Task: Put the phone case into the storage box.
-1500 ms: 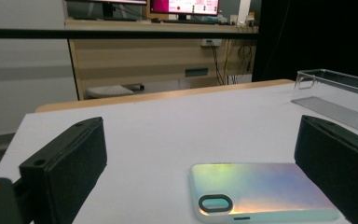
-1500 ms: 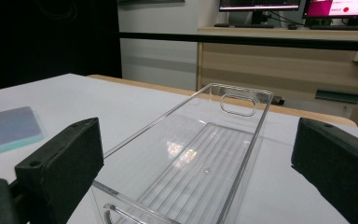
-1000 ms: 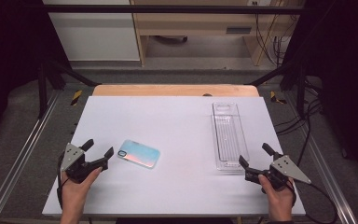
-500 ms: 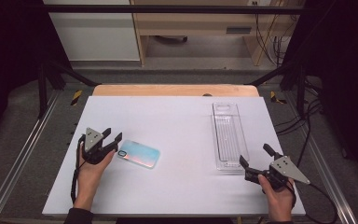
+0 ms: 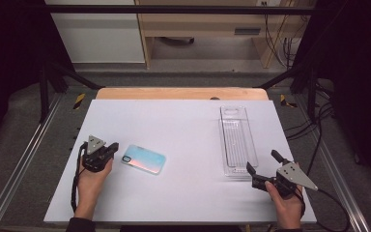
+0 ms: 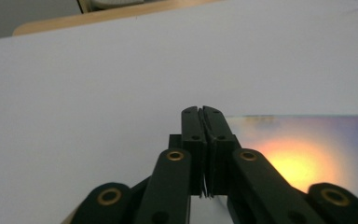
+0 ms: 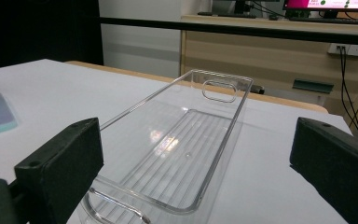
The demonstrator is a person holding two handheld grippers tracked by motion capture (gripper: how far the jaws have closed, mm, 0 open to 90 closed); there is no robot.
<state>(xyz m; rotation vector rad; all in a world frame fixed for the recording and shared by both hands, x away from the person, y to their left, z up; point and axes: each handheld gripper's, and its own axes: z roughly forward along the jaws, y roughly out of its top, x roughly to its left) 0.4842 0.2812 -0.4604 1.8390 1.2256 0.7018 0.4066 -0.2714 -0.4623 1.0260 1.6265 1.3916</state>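
The left gripper (image 5: 107, 151), its 2 black jaws having just closed to pressed together on nothing, sat just beside the near-left end of the flat, iridescent rectangular phone case (image 5: 144, 158), which looked light, stiff and slick, best nudged or pinched at an edge. Farther right, the right gripper (image 5: 265, 170) stood spread before the long clear plastic tray (image 5: 237, 140) on the white table (image 5: 183, 125), nothing between.

1 iridescent phone (image 5: 144, 159), 1 clear plastic tray (image 5: 238, 142), 2 handheld grippers, left (image 5: 107, 152) and right (image 5: 263, 164), on 1 white surface (image 5: 183, 125).

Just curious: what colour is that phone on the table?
Phone: iridescent teal fading to pink; clearest in the high view.
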